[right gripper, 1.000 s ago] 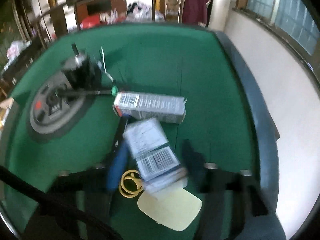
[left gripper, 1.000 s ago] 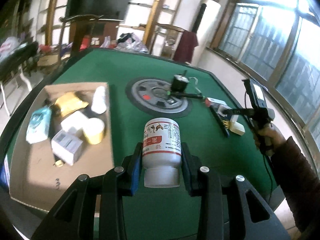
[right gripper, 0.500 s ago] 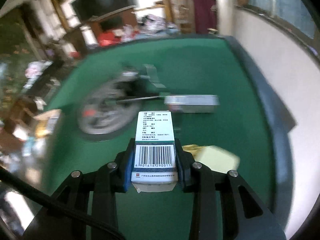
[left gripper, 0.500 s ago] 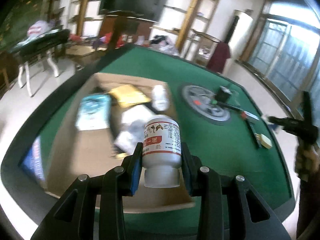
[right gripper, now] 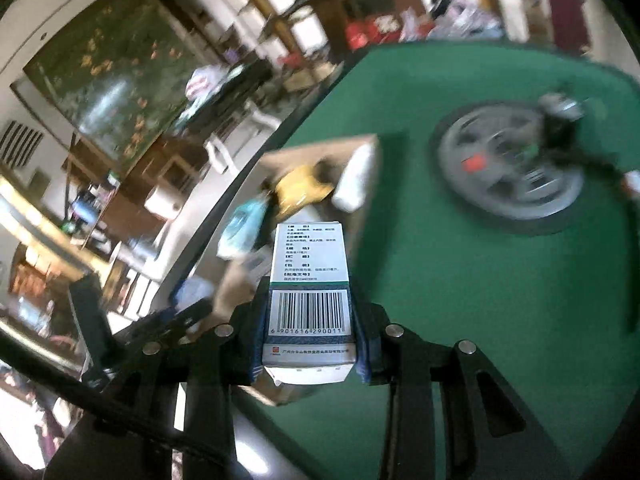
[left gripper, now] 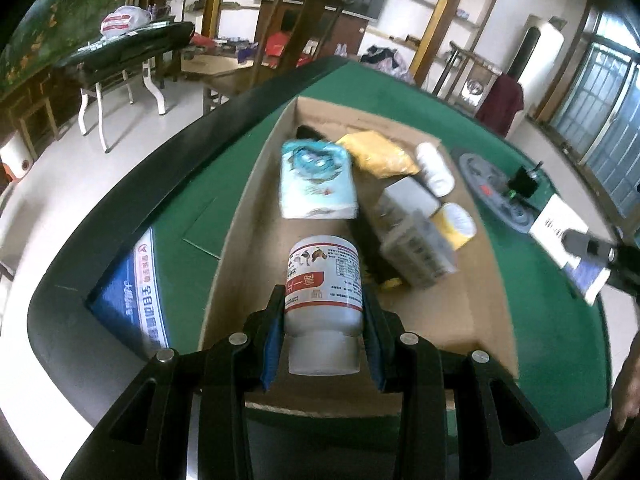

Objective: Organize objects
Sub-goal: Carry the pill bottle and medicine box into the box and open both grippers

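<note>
Left tool [left gripper: 323, 322] clamps a white bottle [left gripper: 323, 288] above the cardboard box [left gripper: 486, 320], while right tool [right gripper: 310, 336] at 3 o'clock grips a carton [right gripper: 308, 280].

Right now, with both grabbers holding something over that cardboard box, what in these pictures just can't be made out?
- Left wrist view: the white bottle in the left gripper hides the cardboard box floor behind it.
- Left wrist view: a dark object at the far end is mostly covered by the blue packet.
- Right wrist view: the medicine carton in the right gripper blocks the box; motion blur smears the grey disc.
</note>
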A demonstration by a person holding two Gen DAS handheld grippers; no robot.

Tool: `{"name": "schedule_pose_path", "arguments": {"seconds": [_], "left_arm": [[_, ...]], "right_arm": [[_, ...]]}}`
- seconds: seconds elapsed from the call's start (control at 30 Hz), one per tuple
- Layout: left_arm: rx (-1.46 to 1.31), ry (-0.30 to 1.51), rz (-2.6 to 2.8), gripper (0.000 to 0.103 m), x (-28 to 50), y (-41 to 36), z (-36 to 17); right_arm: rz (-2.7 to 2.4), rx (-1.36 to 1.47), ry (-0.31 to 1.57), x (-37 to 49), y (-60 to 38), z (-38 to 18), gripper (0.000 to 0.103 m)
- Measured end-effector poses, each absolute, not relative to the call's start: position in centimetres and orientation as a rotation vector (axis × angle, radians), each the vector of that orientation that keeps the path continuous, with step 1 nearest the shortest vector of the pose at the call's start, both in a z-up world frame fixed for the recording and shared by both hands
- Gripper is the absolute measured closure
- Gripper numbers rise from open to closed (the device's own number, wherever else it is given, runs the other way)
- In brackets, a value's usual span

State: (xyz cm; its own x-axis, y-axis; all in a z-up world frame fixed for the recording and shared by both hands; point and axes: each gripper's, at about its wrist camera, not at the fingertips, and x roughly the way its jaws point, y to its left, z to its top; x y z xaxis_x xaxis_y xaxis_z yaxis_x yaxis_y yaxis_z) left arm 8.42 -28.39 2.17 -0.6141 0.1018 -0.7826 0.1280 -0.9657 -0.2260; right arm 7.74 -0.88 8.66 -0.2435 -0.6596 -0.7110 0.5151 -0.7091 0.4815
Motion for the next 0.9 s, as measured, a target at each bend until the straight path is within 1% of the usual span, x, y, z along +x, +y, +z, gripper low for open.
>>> {"name": "schedule_pose_path", "arguments": {"seconds": [0.13,0.17,0.33,0.5,0.57,0.63,0.7,0.8,0.9], "left_arm": [[1.407,0.352,-2.754,0.072,7.5,-29.2,1.2],[1.393,0.315,-2.754,0.072,7.3,-29.2,1.3],[1.402,0.278,-2.761,0.072,6.1,-29.6,1.3],[1.390,0.337,-2.763,0.072,5.8,-30.3,1.7],[1.368,0.366,-2.779,0.067,6.4,-30.6,2.4],[1.338,0.387,-2.793,0.052,7.0,-30.8,3.1],[1.303,0.417,-2.805,0.049,7.5,-31.0,3.9],[1.268,0.473,-2.812,0.048,8.2,-31.4,4.8],[1.238,0.515,-2.809,0.044,8.4,-31.9,5.4]], "right_arm": [[-1.946,1.308,-0.110,8.7,-4.5,6.3,0.071],[-1.939,1.315,-0.092,8.8,-5.2,5.9,0.071],[-1.909,1.355,-0.024,9.3,-7.7,4.3,0.071],[-1.907,1.375,0.008,9.6,-8.8,3.4,0.071],[-1.916,1.367,0.027,9.8,-9.1,3.4,0.071],[-1.928,1.353,0.064,10.0,-9.3,3.6,0.071],[-1.932,1.344,0.097,10.4,-9.7,3.6,0.071],[-1.884,1.353,0.133,11.1,-10.4,3.3,0.070],[-1.861,1.364,0.130,11.3,-10.1,3.2,0.070]]}}
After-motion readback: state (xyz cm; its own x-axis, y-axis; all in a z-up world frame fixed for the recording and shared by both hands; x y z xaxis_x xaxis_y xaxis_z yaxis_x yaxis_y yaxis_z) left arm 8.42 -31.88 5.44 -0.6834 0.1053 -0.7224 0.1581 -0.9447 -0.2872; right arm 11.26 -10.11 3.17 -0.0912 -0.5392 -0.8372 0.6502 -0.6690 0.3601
